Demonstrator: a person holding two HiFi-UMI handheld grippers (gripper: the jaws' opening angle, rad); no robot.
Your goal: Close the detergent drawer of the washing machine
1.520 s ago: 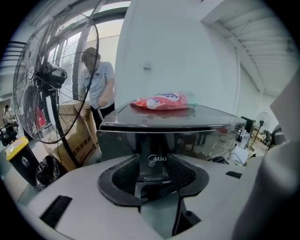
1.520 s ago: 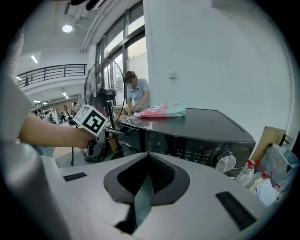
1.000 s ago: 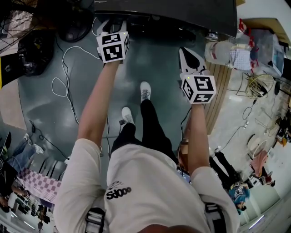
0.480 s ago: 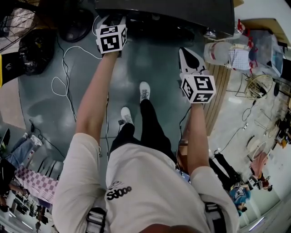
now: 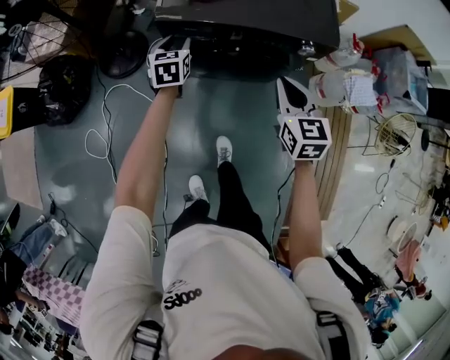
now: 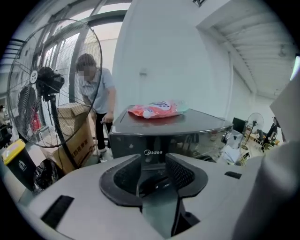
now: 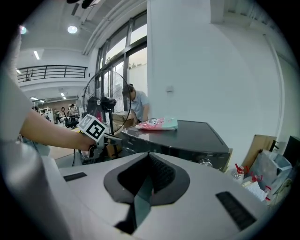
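You stand facing a dark washing machine, which sits at 12 o'clock in the head view. A pink detergent pouch lies on its lid. Your left gripper is at 11 o'clock, held up near the machine's front panel. Its jaws are apart and closing, with nothing between the pads; only the panel shows beyond the gap. Your right gripper is at 1 o'clock, well apart from the machine and off its right corner. Its jaws are drawn together on nothing.

The detergent drawer should be in the upper part of that front panel, ahead of your left gripper. No view shows it clearly enough to tell whether it sticks out or sits flush. The push looks either about to happen or only just done, and neither tool is seen touching the machine. A standing fan is at 9 o'clock of the left gripper view, and a person stands behind the machine.
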